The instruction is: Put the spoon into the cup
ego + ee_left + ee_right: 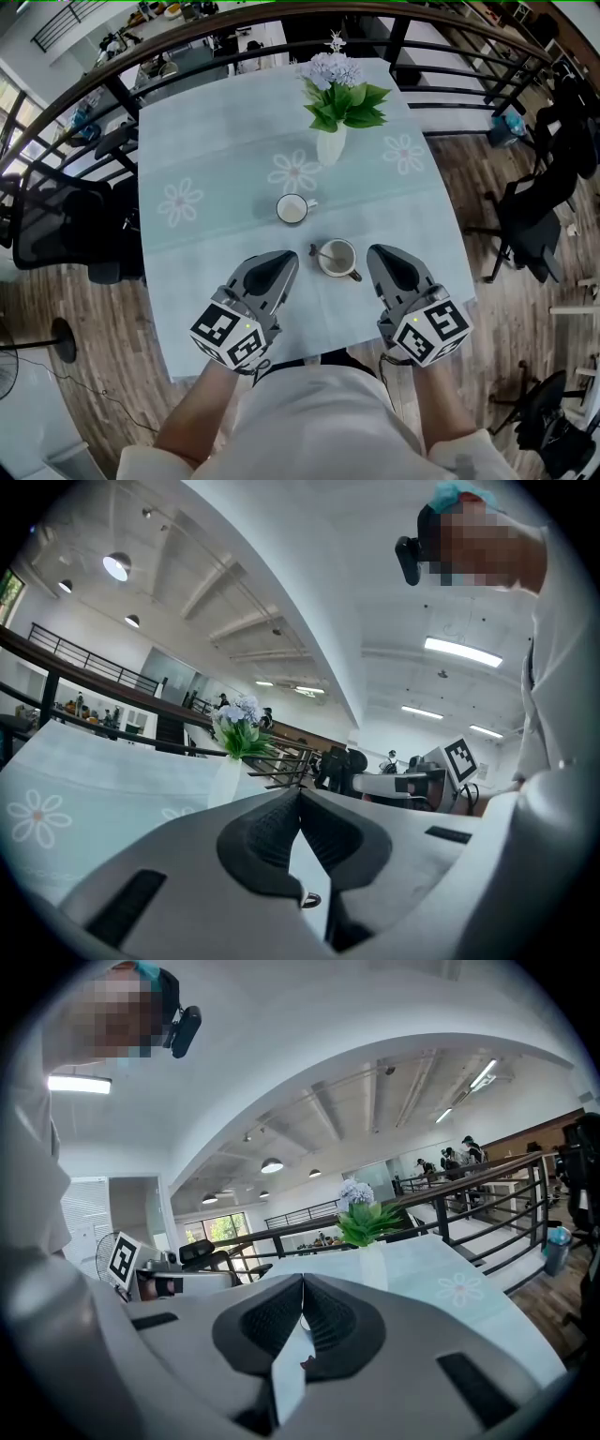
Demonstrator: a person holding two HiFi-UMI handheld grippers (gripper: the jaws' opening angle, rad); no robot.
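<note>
Head view, lower middle of the frame: the cup point(337, 258) stands on the counter point(216, 150) between the two grippers, and the spoon point(322, 252) lies in it, its handle sticking out over the rim toward the upper left; the cup's dark handle points to the lower right. The left gripper point(286, 261) sits just left of the cup and the right gripper point(380, 255) just right of it; neither touches the cup or the spoon.

Left gripper view: the two dark pads meet at their tips in the middle of the frame, so the jaws are together with nothing between them. Right gripper view: the same, pads closed tip to tip and empty.

Above the cup in the head view, near the middle of the frame, stands a white mug point(293, 209), its handle to the right, well apart from both grippers; further up, at the upper middle, a white vase point(330, 145) holds pale flowers and green leaves. The counter wears a light cloth printed with flowers. A dark railing point(281, 37) curves across the top of the frame beyond the counter's far edge; dark chairs stand on the wood floor at the left edge point(66, 230) and the right edge point(534, 225).

In both gripper views the vase shows beyond the jaws, at about mid-height of the frame, with the counter's cloth beside it; each view also catches the other gripper's marker cube off to one side.
</note>
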